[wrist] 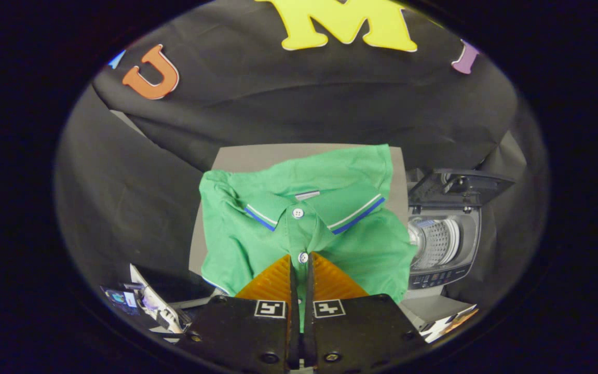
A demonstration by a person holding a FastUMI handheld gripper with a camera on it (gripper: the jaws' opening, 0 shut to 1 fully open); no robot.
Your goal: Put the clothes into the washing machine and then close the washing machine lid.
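One green polo shirt (299, 218) pinched by the closed gripper (301, 262), beside the open-lidded washing machine (442, 244).

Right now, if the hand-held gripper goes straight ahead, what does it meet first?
The green shirt: the hand-held gripper, fingers nearly closed, already points at its button strip, probably touching cloth.

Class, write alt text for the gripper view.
The gripper has its fingers nearly together, pinching the placket of a green polo shirt on a grey table. Beside the shirt, a small washing machine has its lid raised.
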